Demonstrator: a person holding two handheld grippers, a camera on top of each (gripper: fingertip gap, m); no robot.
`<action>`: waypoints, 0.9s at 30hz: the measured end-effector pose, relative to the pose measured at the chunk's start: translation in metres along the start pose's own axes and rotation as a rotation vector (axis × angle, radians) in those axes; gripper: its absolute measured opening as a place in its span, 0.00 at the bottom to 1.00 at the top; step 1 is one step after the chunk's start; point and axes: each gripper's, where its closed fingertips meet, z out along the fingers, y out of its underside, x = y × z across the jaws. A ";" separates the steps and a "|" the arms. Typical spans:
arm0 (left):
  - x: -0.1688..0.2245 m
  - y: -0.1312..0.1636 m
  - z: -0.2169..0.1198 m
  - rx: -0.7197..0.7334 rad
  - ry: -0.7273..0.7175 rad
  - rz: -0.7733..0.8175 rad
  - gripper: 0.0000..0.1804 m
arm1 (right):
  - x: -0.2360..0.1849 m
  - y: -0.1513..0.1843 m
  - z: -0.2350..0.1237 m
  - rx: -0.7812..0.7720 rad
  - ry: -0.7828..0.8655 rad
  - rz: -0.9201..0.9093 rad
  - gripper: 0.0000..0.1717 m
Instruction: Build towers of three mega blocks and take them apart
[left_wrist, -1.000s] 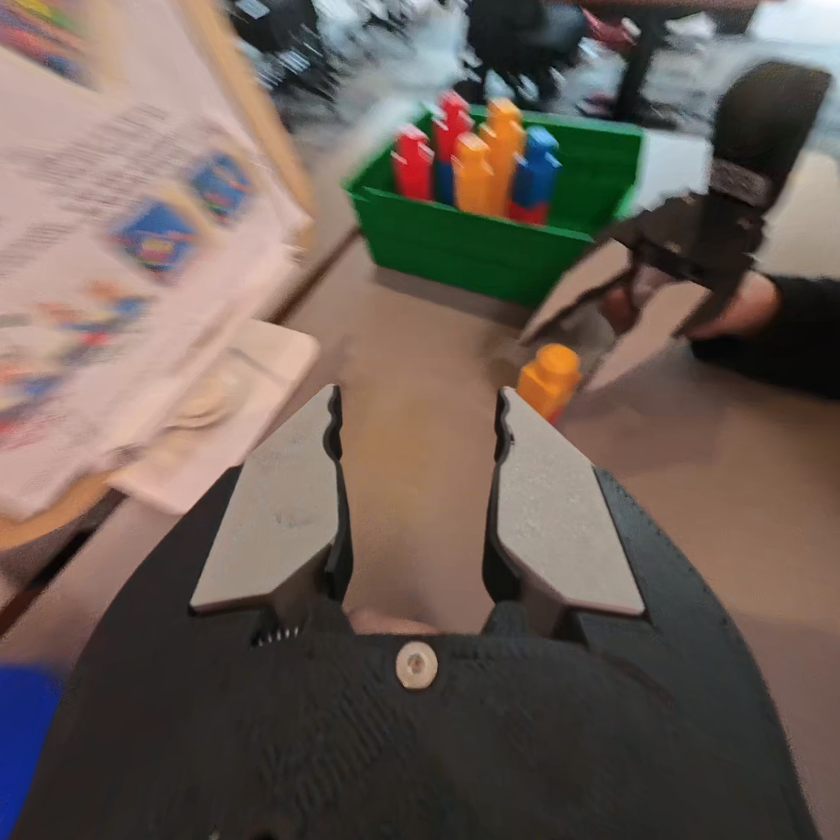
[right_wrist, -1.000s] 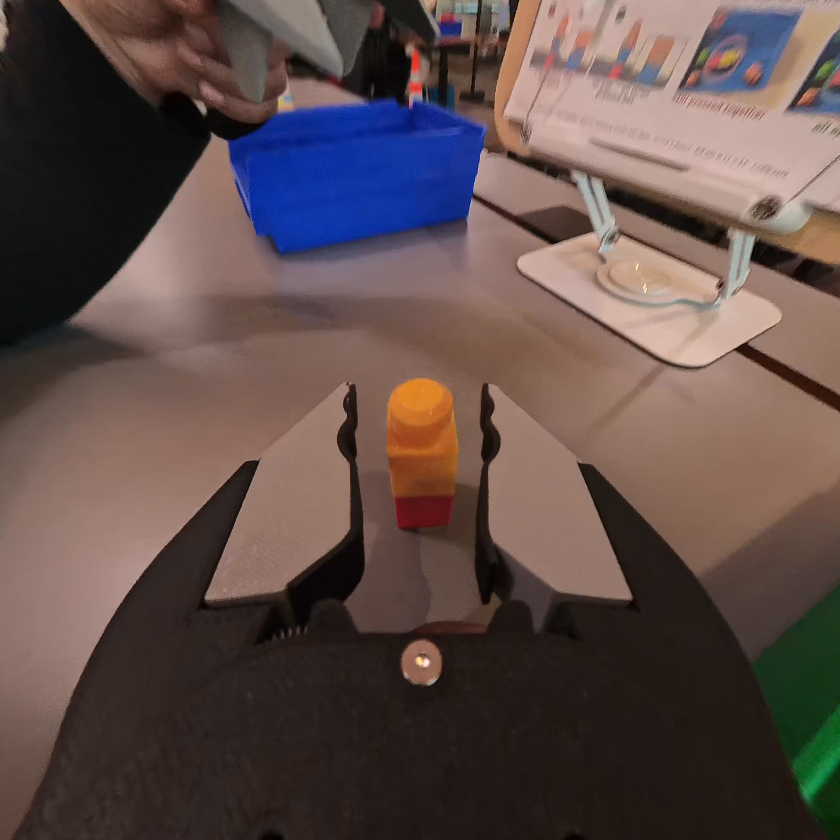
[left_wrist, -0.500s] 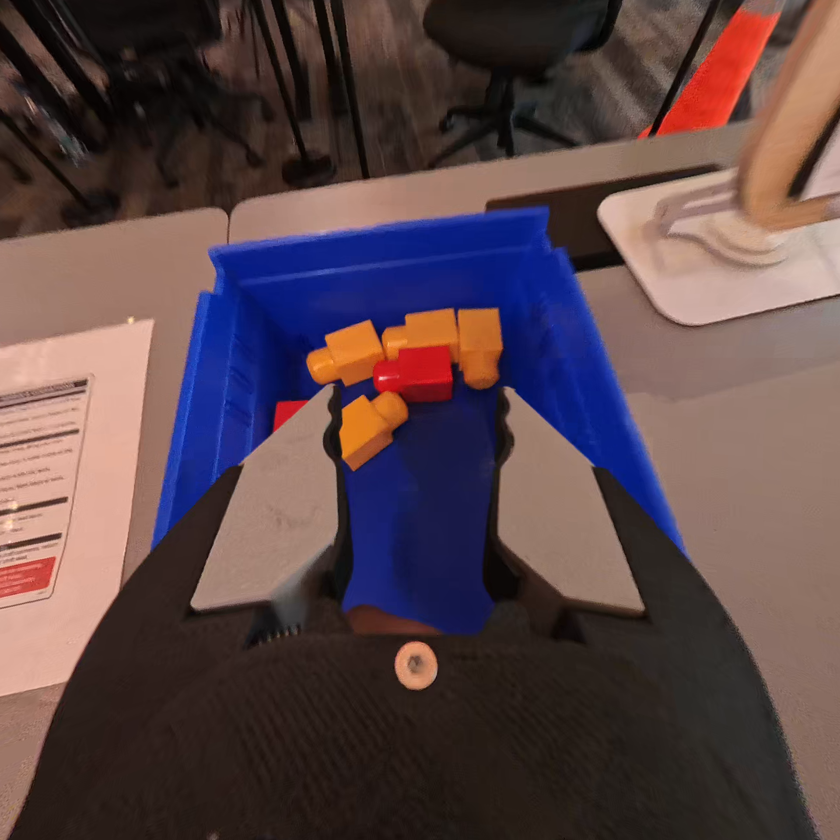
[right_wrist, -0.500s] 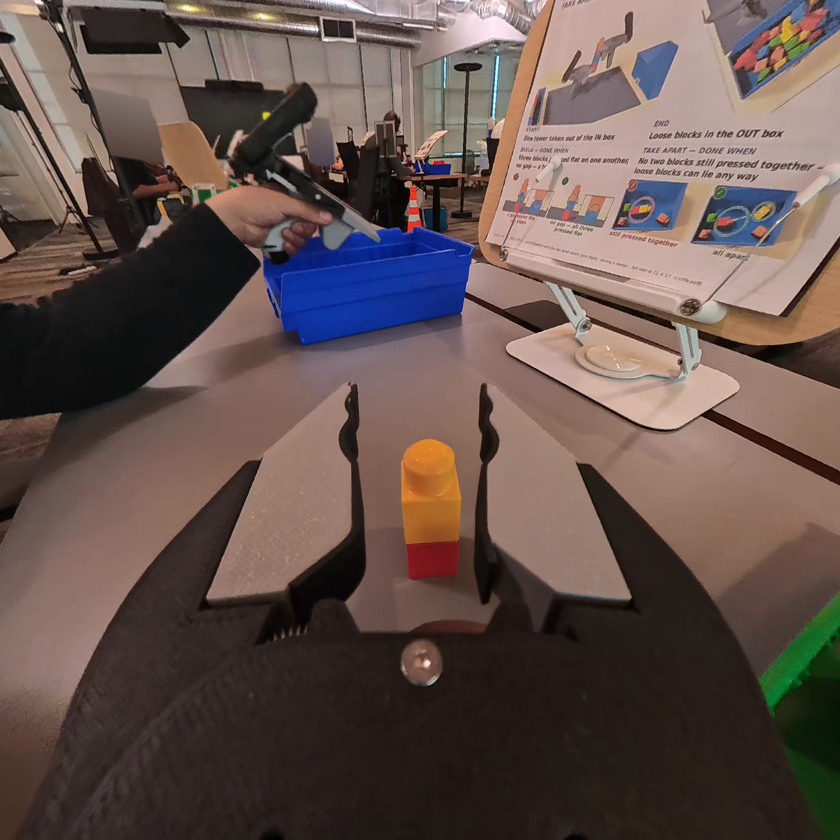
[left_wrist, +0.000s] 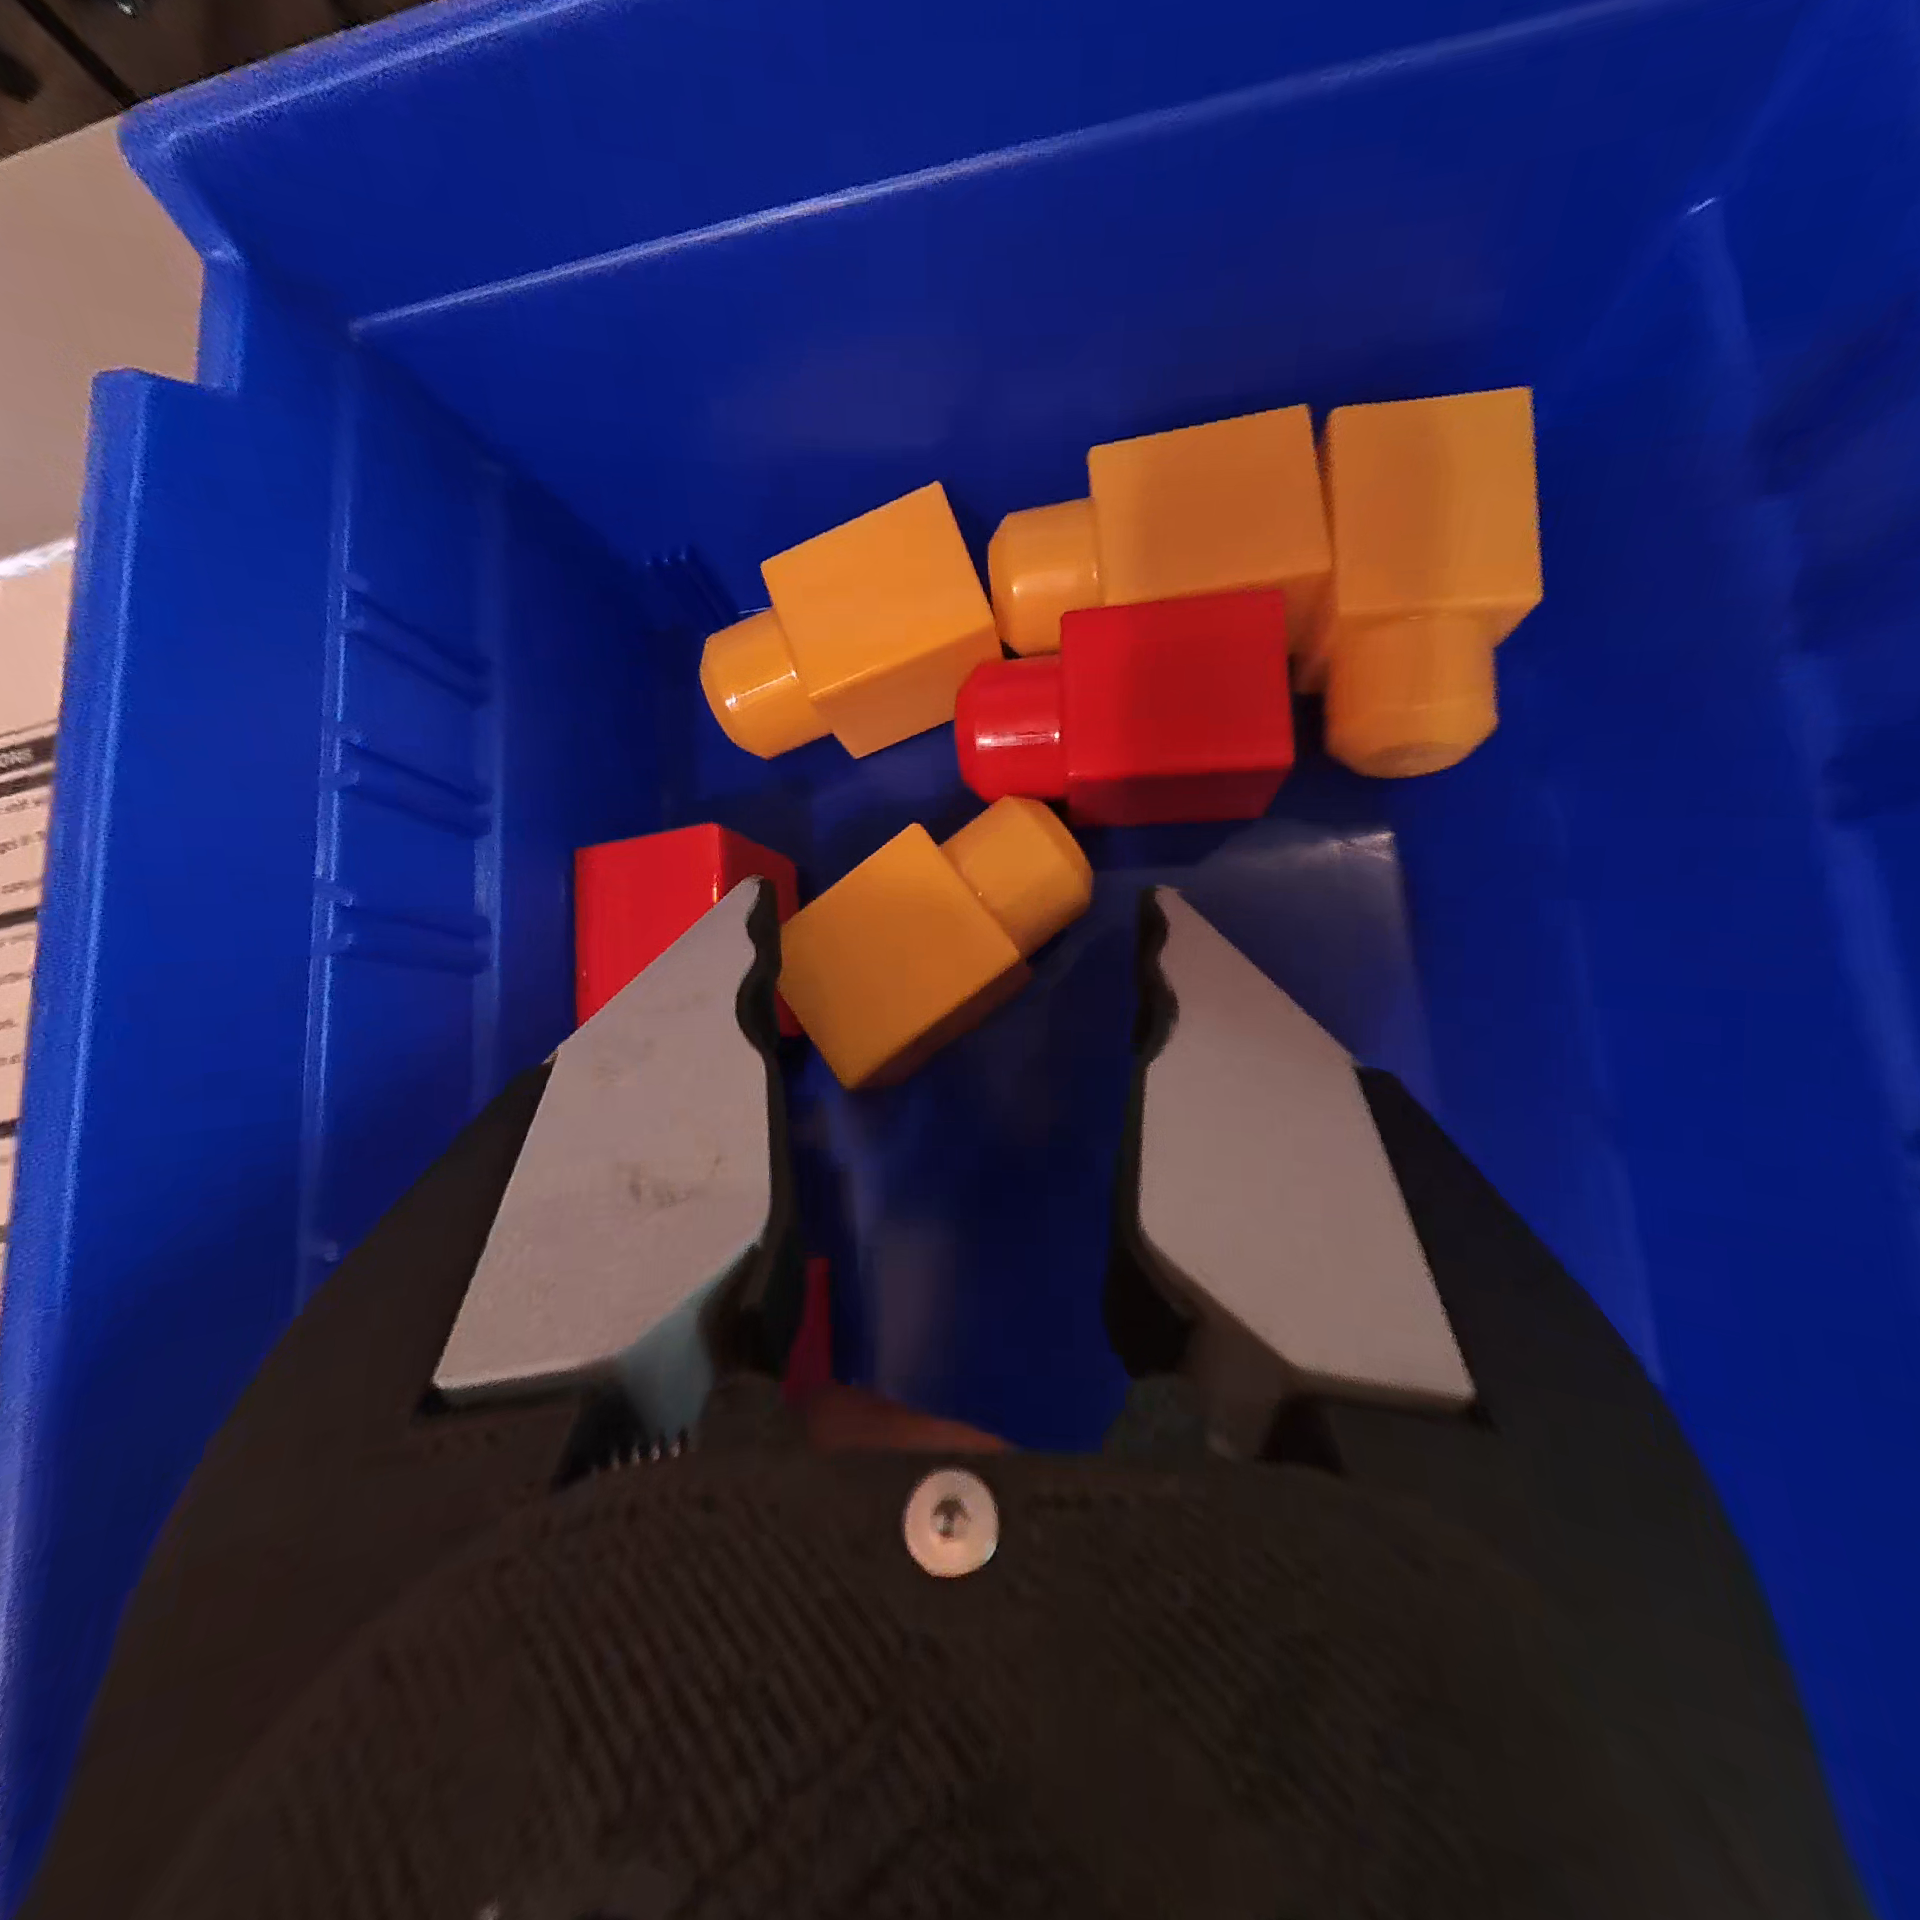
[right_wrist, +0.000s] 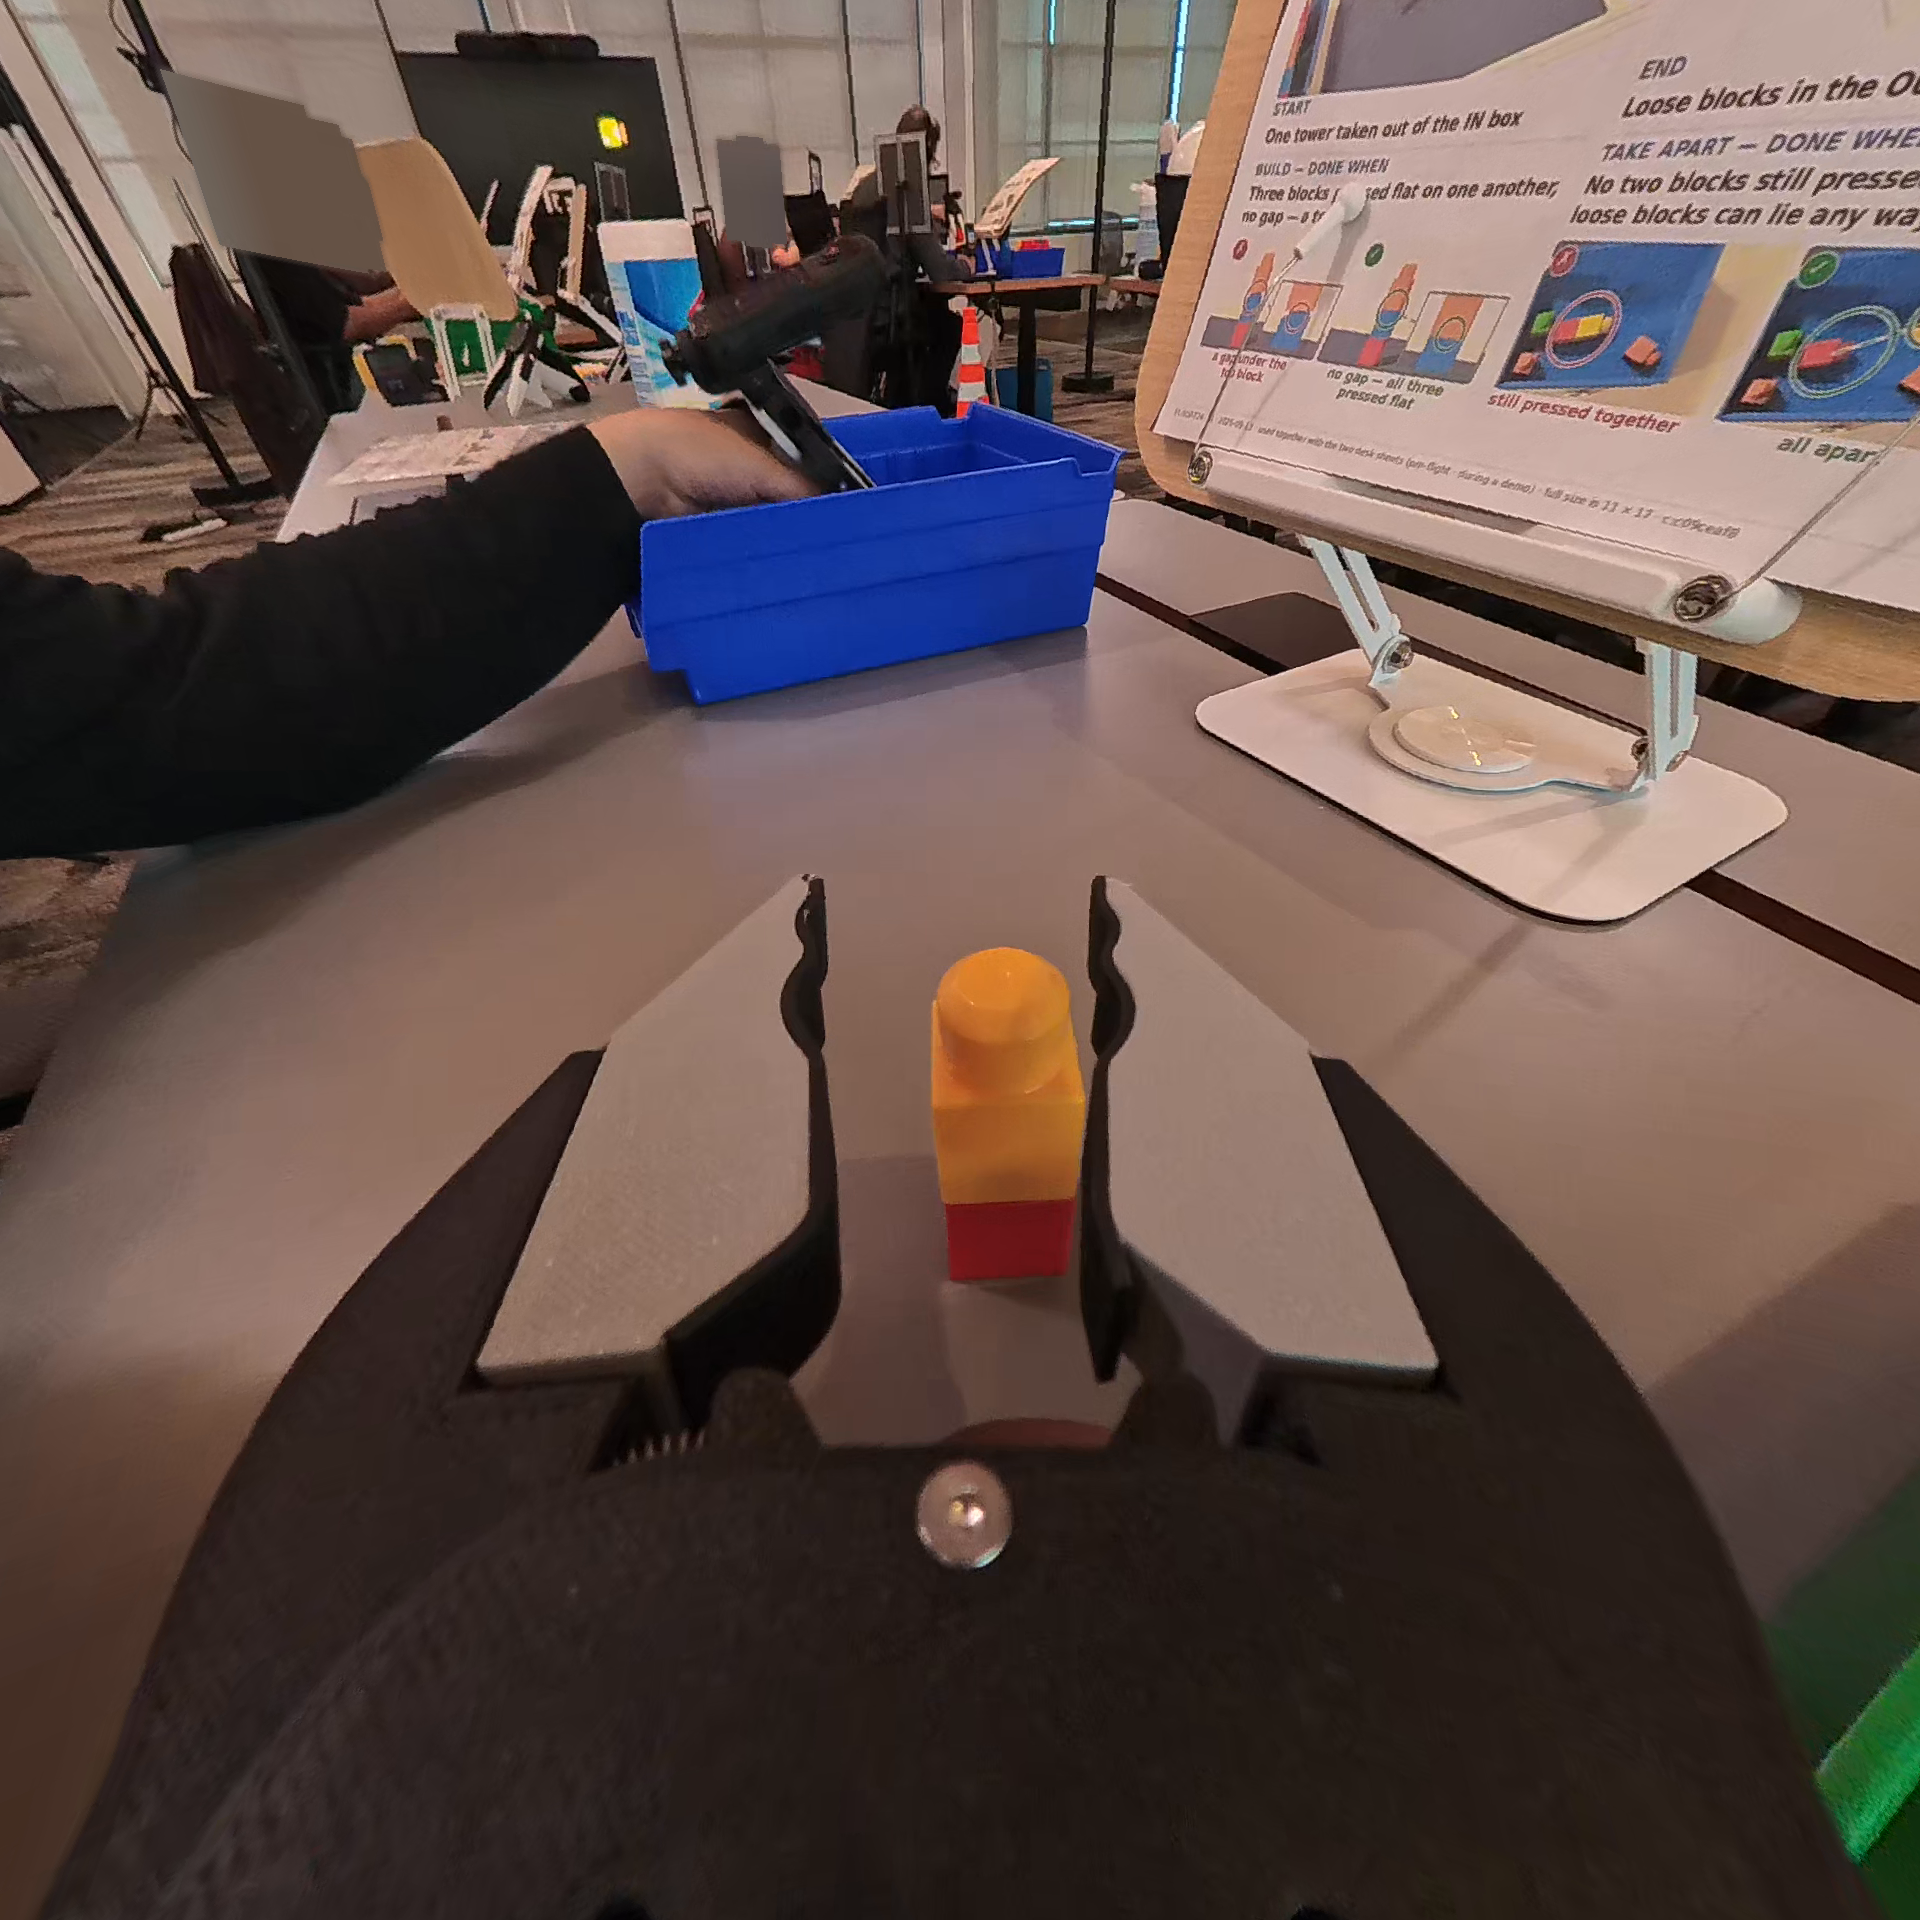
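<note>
Currently the left gripper (left_wrist: 951, 914) is open inside the blue bin (left_wrist: 1039, 260), its jaws apart above a tilted orange block (left_wrist: 904, 945). Further loose blocks lie toward 12 o'clock: three orange ones and a red block (left_wrist: 1164, 707); another red one sits at 9 o'clock. The right gripper (right_wrist: 954, 914) is open on the counter (right_wrist: 935, 790), straddling an upright orange-on-red stack (right_wrist: 1003, 1122); a gap shows at the left pad, while the right pad is just beside it.
</note>
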 end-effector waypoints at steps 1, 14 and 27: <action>0.000 0.000 0.001 0.003 -0.011 0.013 0.37 | -0.001 0.000 0.000 0.000 -0.003 0.001 0.28; 0.035 0.019 -0.037 -0.085 0.231 0.114 0.27 | -0.009 -0.009 -0.003 0.021 -0.028 -0.011 0.27; 0.048 0.002 -0.034 -0.047 0.234 0.134 0.19 | -0.005 -0.009 -0.005 0.019 -0.013 -0.012 0.26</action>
